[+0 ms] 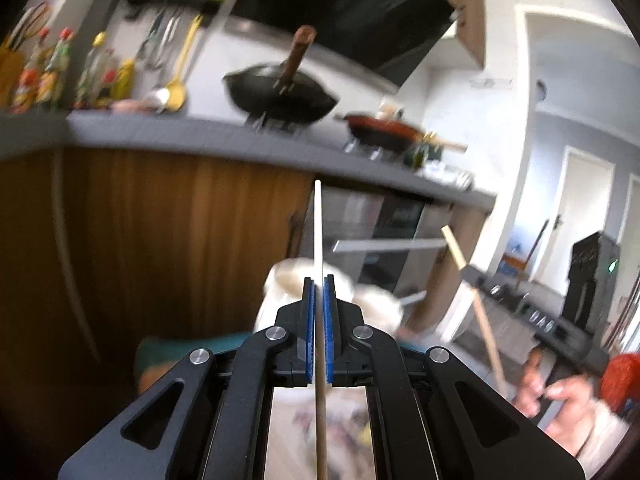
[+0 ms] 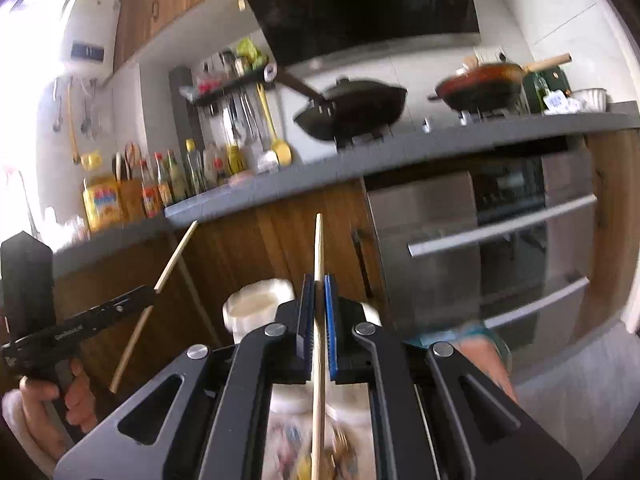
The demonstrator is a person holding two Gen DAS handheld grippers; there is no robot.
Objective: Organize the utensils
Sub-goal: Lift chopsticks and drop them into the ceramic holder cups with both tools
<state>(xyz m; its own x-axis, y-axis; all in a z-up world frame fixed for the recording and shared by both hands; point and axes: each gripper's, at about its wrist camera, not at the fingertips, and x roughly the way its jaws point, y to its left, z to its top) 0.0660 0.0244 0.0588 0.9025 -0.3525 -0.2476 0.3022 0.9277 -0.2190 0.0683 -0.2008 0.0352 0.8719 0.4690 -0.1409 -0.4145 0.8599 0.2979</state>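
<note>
My left gripper is shut on a pale wooden chopstick that points up past its blue pads. My right gripper is shut on a second wooden chopstick, also pointing up. Each gripper shows in the other's view: the right one with its chopstick at the lower right of the left wrist view, the left one with its chopstick at the lower left of the right wrist view. A white ceramic holder stands just beyond the right gripper's fingers; it also shows blurred behind the left gripper.
A grey countertop runs across, over wooden cabinet doors and a steel oven. A black wok and a red pan sit on the stove. Sauce bottles and hanging utensils line the wall.
</note>
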